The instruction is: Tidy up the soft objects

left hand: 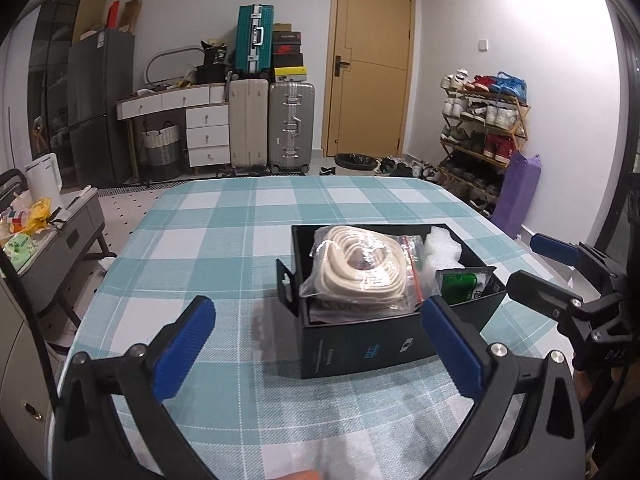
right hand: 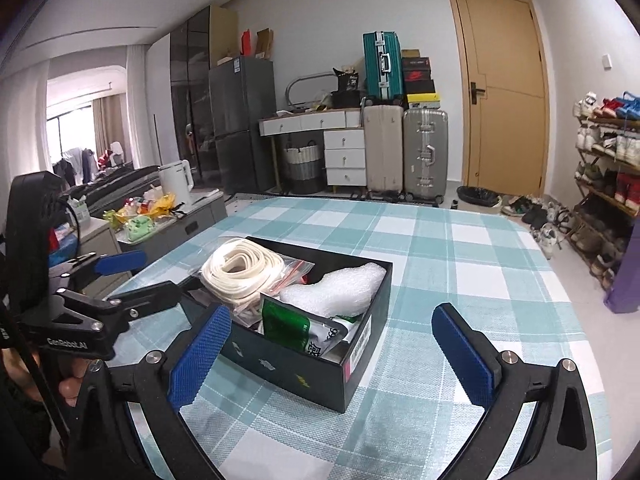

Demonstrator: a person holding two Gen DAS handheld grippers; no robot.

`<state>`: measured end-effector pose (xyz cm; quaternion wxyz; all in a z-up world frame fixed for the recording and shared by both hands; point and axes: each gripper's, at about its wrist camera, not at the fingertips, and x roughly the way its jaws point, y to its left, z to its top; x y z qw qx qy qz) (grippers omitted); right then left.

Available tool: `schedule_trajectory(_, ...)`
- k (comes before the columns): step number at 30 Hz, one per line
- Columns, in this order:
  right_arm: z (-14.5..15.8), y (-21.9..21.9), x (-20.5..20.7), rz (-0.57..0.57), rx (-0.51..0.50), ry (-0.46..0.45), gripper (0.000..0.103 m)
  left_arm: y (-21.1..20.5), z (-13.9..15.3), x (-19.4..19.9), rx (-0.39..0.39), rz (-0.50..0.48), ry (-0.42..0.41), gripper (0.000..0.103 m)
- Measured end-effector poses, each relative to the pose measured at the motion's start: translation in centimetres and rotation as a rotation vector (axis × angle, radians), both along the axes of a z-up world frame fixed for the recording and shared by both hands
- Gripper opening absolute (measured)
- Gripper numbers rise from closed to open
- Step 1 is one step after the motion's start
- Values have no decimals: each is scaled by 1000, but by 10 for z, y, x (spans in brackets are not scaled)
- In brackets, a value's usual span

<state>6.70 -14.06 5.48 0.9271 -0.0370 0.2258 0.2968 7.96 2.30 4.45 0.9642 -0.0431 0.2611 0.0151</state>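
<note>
An open black box (left hand: pixel 360 340) (right hand: pixel 296 376) stands on the teal checked tablecloth (left hand: pixel 224 240) (right hand: pixel 460 264). Inside lie a clear bag of coiled cream rope (left hand: pixel 360 268) (right hand: pixel 240 272), white bubble wrap (left hand: pixel 440 248) (right hand: pixel 336 292) and a green and white packet (left hand: pixel 464 284) (right hand: pixel 288 324). My left gripper (left hand: pixel 318 350) (right hand: pixel 140 278) is open just short of the box's near wall and holds nothing. My right gripper (right hand: pixel 332 356) (left hand: pixel 532 264) is open at the box's right corner, also holding nothing.
Left of the table is a low grey cabinet (left hand: pixel 68 232) (right hand: pixel 192 220) with a white kettle (right hand: pixel 176 180) and snack bags. Suitcases (left hand: pixel 272 124), white drawers, a door, a shoe rack (left hand: pixel 480 132) and a purple bag (left hand: pixel 520 192) line the far side.
</note>
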Motion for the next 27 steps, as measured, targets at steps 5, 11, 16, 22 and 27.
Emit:
schedule_trajectory(5,-3,1,-5,-1,9,-30,102,3,-2,-1,-1,20,-18,103)
schedule_trajectory(11,-6,0,-6,-1,13,-40,102,6,-7,-1,4,23,-38,103)
schedule_trajectory(16,-10,1,-7,-6,6,-55,102,7,-10,-1,-1,30,-49,103)
schedule_trajectory(22,-12,0,-9,-11,10,-68,102,7,-12,-2,6,35,-61,103)
schedule_trajectory(27,-11,-2,-13,-20,18,-85,102,7,-12,-1,8,37,-58,103)
